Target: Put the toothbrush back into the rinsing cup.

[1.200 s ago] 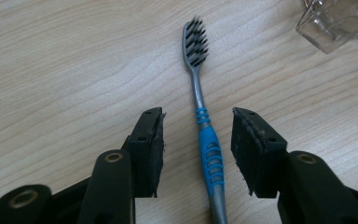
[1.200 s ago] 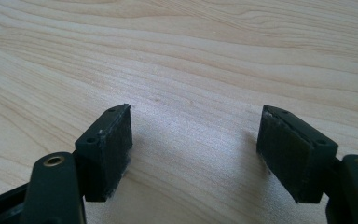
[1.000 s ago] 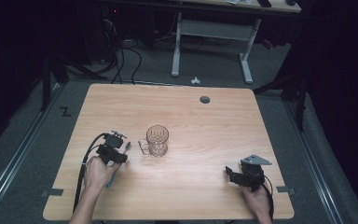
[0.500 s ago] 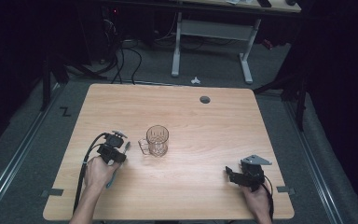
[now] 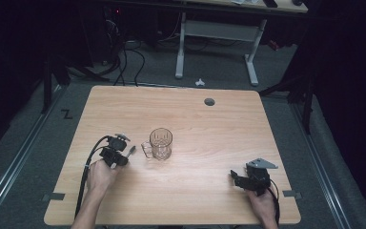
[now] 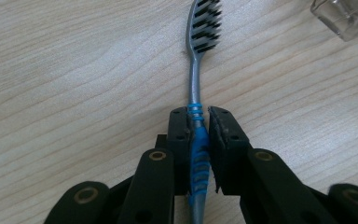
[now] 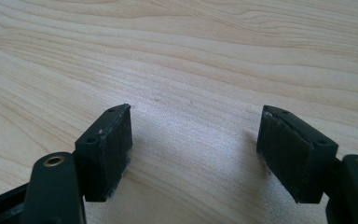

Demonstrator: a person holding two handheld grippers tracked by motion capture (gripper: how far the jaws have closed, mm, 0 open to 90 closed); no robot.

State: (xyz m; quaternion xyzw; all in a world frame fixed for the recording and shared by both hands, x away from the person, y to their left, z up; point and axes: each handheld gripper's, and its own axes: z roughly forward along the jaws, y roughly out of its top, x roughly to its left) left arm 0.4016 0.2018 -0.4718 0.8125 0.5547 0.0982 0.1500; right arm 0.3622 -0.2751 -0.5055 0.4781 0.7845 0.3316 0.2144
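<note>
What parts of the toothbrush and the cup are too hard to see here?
- Toothbrush handle end: left gripper view, hidden between the left gripper's jaws, cut off by the bottom edge.
- Glass mug: left gripper view, one corner showing, cut off by the top edge.
- Anything inside the mug: high view, too small to tell.

no readable labels or brands, a dark Z-like mark, perhaps tape, on the floor (image 5: 66, 114) left of the table (image 5: 124, 100)
</note>
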